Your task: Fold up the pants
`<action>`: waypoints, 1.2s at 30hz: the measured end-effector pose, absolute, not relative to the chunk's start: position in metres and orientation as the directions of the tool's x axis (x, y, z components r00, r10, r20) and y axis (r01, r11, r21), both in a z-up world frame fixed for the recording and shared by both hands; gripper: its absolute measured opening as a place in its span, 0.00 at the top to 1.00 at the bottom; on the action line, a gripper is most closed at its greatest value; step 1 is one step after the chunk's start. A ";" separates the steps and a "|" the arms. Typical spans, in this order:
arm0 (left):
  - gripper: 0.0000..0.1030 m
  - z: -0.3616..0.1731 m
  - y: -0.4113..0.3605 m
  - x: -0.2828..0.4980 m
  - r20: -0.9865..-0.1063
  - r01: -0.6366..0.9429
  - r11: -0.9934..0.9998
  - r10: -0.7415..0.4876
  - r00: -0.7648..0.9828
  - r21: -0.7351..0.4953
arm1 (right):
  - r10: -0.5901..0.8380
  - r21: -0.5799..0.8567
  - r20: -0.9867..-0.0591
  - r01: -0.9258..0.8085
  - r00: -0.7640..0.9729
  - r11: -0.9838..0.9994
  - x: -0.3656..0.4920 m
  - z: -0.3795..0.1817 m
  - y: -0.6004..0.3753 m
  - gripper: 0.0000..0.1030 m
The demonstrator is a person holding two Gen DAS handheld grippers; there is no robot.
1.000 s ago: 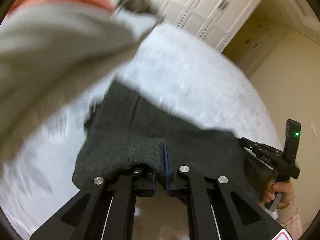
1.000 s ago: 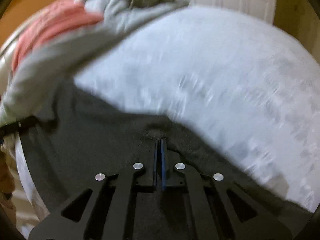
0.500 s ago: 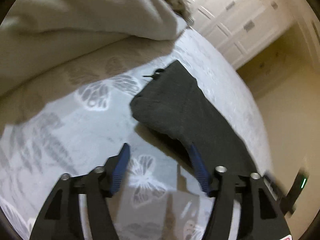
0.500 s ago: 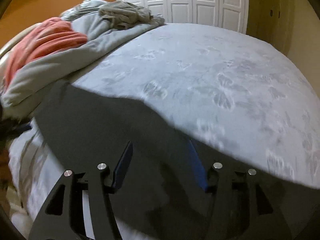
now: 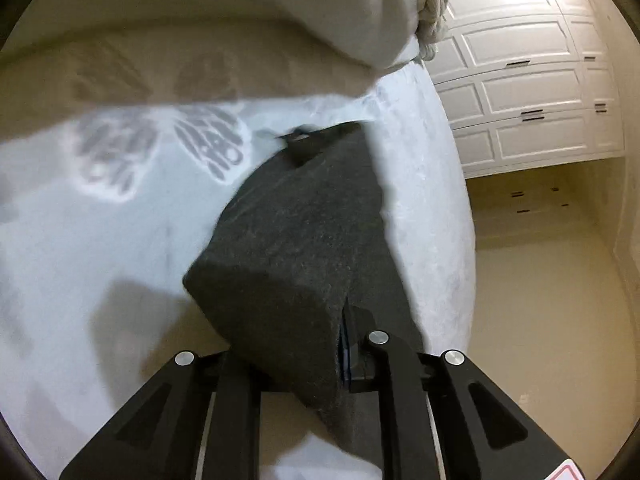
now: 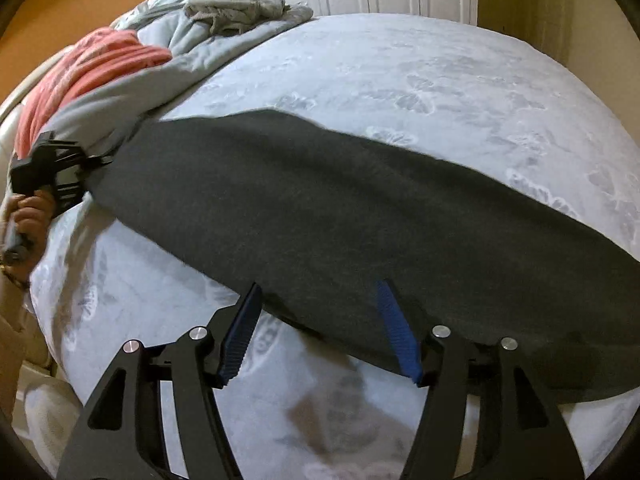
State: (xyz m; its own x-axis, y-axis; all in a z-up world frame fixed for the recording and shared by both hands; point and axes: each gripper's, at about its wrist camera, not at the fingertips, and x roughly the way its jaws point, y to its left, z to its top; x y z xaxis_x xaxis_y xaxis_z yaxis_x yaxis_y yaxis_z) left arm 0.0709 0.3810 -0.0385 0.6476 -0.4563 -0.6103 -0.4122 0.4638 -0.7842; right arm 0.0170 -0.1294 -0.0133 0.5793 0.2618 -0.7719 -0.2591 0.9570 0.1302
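Near: right tool spread apart, hovering at the near edge of the dark pants; left tool clamped on one end of them. Farther: laid lengthwise, apparently leg on leg, across the bed. Crosswise folding judged still to do.

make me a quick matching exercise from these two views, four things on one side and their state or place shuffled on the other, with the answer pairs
Things:
1. left tool
2. right tool
3. dark grey pants
4. pink blanket

States or places:
A. laid out long across the bed
B. open, fingers spread at the near edge of the pants
C. bunched with the grey bedding at the far left of the bed
D. shut on one end of the pants

Pairs: 1-D, 2-B, 3-A, 4-C
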 end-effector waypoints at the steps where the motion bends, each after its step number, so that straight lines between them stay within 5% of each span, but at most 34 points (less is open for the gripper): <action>1: 0.89 -0.018 0.380 0.058 -0.610 -0.412 0.462 -0.466 0.641 -0.785 | 0.263 0.134 -0.765 -0.254 0.588 0.958 0.014 -0.009 -0.135 0.43; 6: 0.88 0.021 0.390 0.027 -0.646 -0.440 0.489 -0.427 0.632 -0.753 | 0.218 0.129 -0.766 -0.187 0.606 0.974 0.002 -0.002 -0.185 0.39; 10: 0.82 -0.061 0.390 0.042 -0.825 -0.596 0.572 -0.364 0.432 -0.564 | 0.134 0.098 -0.806 -0.093 0.577 0.991 -0.007 -0.014 -0.226 0.38; 13: 0.73 -0.055 0.391 0.004 -0.770 -0.573 0.522 -0.343 0.538 -0.632 | 0.045 0.051 -0.797 -0.007 0.603 0.999 -0.033 -0.002 -0.277 0.37; 17: 0.59 -0.011 0.361 -0.037 -0.808 -0.548 0.664 -0.149 0.569 -0.509 | -0.122 0.014 -0.769 0.207 0.627 0.978 -0.072 0.013 -0.382 0.30; 20: 0.58 0.033 0.284 -0.040 -0.790 -0.407 0.871 0.037 0.612 -0.275 | -0.303 -0.045 -0.740 0.406 0.601 0.913 -0.092 0.017 -0.476 0.30; 22: 0.47 0.049 0.233 -0.032 -0.751 -0.292 0.941 0.069 0.656 -0.169 | -0.350 -0.039 -0.735 0.479 0.581 0.877 -0.092 0.016 -0.522 0.30; 28: 0.35 0.036 0.051 0.001 -0.735 0.157 0.983 -0.173 0.656 -0.091 | -0.219 0.117 -0.801 0.504 0.557 0.856 -0.051 -0.004 -0.593 0.30; 31: 0.35 0.012 -0.012 0.009 -0.752 0.274 0.961 -0.164 0.639 0.023 | -0.134 0.149 -0.841 0.463 0.525 0.874 -0.036 -0.018 -0.579 0.86; 34: 0.35 -0.007 -0.047 0.023 -0.780 0.336 0.938 -0.145 0.608 0.088 | -0.282 0.040 -0.756 0.471 0.591 0.881 -0.050 0.006 -0.556 0.86; 36: 0.35 -0.014 -0.058 0.020 -0.799 0.353 0.933 -0.164 0.578 0.064 | -0.374 -0.075 -0.781 0.519 0.500 0.851 -0.045 -0.007 -0.562 0.71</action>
